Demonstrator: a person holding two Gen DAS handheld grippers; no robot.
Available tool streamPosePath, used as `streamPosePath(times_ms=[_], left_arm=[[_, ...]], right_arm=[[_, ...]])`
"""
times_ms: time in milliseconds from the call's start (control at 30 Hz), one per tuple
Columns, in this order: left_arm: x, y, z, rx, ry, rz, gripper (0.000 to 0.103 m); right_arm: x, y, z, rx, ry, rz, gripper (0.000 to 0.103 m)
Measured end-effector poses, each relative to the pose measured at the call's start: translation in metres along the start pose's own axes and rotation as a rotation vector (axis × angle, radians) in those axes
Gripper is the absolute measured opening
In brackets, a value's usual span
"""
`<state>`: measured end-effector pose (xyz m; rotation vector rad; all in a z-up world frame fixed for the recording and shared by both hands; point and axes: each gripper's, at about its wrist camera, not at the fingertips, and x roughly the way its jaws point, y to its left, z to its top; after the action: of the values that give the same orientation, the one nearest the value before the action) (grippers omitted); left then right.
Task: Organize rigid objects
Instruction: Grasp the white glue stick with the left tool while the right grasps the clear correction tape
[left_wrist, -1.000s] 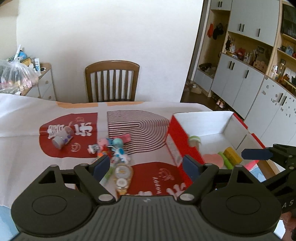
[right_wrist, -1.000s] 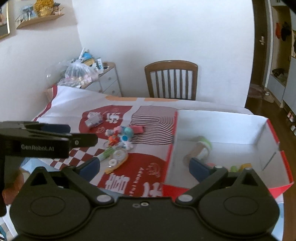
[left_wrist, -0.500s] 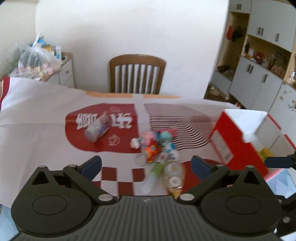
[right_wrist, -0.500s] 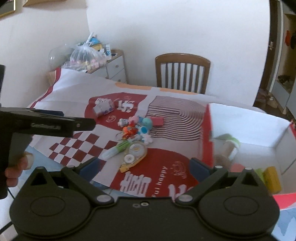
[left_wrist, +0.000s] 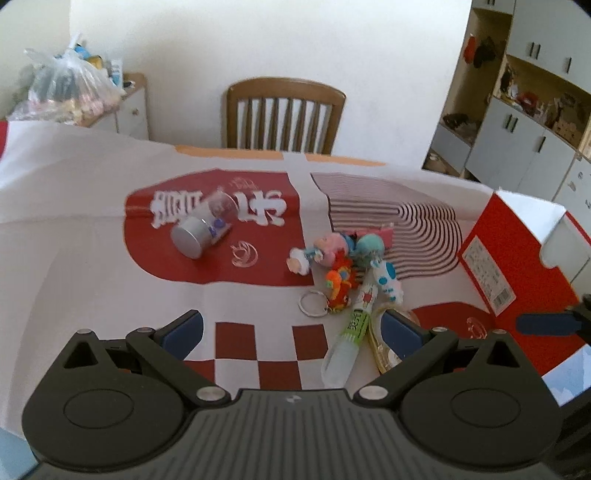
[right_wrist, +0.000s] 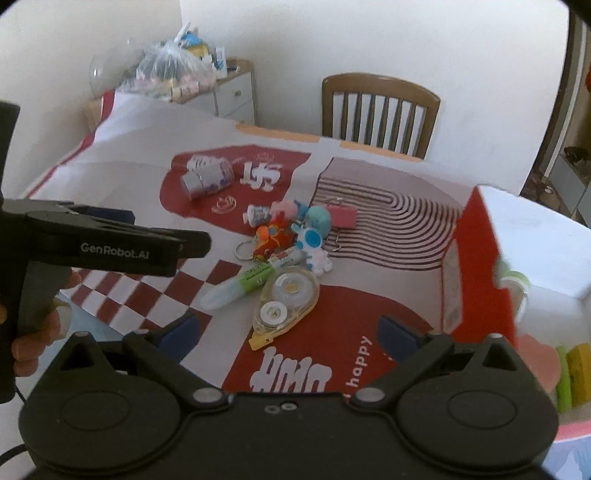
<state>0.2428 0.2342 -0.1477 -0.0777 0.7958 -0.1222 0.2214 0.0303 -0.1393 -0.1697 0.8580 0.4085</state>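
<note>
Both black plastic grippers, left gripper and right gripper, hang spread wide and empty over the glossy tablecloth, where rubbery keychain toys, a translucent teardrop tape dispenser and a glue pen cluster left of the red cardboard box.

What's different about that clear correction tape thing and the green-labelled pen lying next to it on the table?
The correction tape dispenser is a broad, flat teardrop with two round spools showing through its clear shell; the pen is a slim tube. The dispenser has a yellow tip and trim, while the pen carries a green label and a frosted cap. Both lie flat on the tablecloth, side by side and untouched by either gripper.
</note>
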Motion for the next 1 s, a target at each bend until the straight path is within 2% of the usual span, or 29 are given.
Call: streamPosePath(times_ms=[200,400,567,633,700,867,1000], left_arm=[[0.025,-0.005,-0.005,0.023,0.051,-0.009,0.103],[0.042,-0.017,-0.006,0.075,0.063,-0.040,0.102],[0.050,-0.020,-0.006,0.082,0.062,-0.045,0.099],[0.053,-0.018,-0.005,0.075,0.068,-0.048,0.089],[0.056,-0.016,-0.006,0.074,0.075,-0.052,0.084],[0.060,-0.016,-0.009,0.080,0.076,-0.072,0.084],[0.063,-0.022,-0.010,0.112,0.075,-0.087,0.072]], right_arm=[[0.031,0.002,-0.001,-0.006,0.038,-0.005,0.092],[0.054,0.005,0.001,-0.018,0.054,-0.010,0.087],[0.065,0.005,0.001,-0.023,0.049,-0.028,0.076],[0.067,0.001,0.001,-0.012,0.049,-0.029,0.071],[0.068,-0.003,0.001,-0.009,0.042,-0.028,0.068],[0.069,-0.007,0.000,-0.048,0.033,-0.021,0.057],[0.067,-0.010,-0.003,-0.098,0.024,-0.001,0.051]])
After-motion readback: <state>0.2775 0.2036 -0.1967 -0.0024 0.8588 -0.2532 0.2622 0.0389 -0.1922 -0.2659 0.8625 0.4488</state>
